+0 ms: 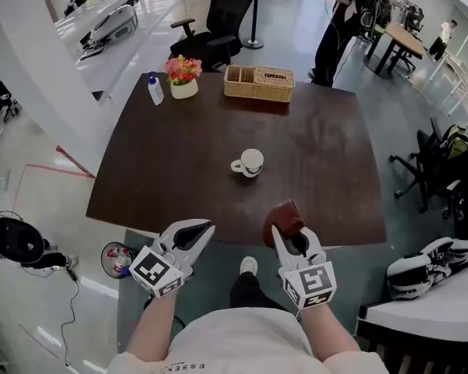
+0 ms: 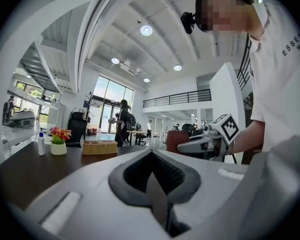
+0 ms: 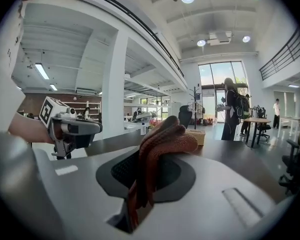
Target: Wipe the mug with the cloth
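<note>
A white mug (image 1: pixel 249 163) stands upright near the middle of the dark brown table (image 1: pixel 327 178), handle to the left. My right gripper (image 1: pixel 285 238) hovers over the table's near edge, shut on a bunched reddish-brown cloth (image 1: pixel 283 216). In the right gripper view the cloth (image 3: pixel 162 139) bulges up from between the closed jaws of the right gripper (image 3: pixel 145 181). My left gripper (image 1: pixel 203 231) is level with it to the left, off the near edge, shut on nothing. In the left gripper view the left gripper (image 2: pixel 152 179) has its jaws meeting. Neither gripper view shows the mug.
A wicker basket (image 1: pixel 259 83), a flower pot (image 1: pixel 183 76) and a small white bottle (image 1: pixel 154 89) sit along the table's far edge. A black office chair (image 1: pixel 218 29) and a standing person (image 1: pixel 339 22) are beyond it. More chairs stand at the right.
</note>
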Tool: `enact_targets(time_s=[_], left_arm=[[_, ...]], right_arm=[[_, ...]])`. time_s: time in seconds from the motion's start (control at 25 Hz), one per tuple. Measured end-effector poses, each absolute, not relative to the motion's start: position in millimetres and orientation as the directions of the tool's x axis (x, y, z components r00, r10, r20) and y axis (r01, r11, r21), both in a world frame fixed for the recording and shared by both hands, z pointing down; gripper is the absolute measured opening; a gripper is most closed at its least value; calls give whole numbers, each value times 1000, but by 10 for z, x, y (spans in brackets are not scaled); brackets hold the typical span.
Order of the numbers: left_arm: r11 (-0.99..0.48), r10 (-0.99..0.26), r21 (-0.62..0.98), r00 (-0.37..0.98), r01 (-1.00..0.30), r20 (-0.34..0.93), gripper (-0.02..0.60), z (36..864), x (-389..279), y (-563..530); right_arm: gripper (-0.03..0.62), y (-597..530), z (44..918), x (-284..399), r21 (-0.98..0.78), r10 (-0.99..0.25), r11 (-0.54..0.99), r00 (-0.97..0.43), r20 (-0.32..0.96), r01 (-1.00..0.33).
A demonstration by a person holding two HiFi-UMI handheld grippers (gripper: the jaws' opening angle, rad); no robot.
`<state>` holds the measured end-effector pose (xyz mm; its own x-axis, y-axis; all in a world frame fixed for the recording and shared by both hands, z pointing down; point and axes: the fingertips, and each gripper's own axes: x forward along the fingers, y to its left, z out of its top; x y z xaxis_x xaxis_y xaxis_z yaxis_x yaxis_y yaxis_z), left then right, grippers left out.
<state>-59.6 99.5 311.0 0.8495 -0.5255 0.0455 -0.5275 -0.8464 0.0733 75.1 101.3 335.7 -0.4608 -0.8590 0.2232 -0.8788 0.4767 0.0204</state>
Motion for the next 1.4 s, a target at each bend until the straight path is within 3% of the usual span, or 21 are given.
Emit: enact_targets(time_s=[0.4,0.72,0.96,1.12,1.28,1.4], left_arm=[[-820,-545,116,827,-560,140,0,3560,-181,-295],[-775,-559,163,783,-610,273,0,4077,-151,-730],[-789,-488,205,793,-579,365,2,4309,-183,-1093],[-827,-434,182,809,-533,397,31,4453,-162,-1373],[-859,-394,146,815,-491,424,120,4729,-122,-1554],[-875,-379,136,833,-464,404,133,4801,-133,-1660]], right_arm=[[81,-389,3686,1221,-33,-808,526,-512,291,-850],[81,-708,3993,1270,-80,-751,555,-540,379,-828],[81,-851,4240,1109,-137,-671,572,-558,488,-809],[81,-1007,4388,874,-186,-598,619,-612,518,-763],[81,-1024,4627,669,-225,-527,666,-661,534,-712],[81,-978,4745,455,-246,-479,706,-703,526,-665]])
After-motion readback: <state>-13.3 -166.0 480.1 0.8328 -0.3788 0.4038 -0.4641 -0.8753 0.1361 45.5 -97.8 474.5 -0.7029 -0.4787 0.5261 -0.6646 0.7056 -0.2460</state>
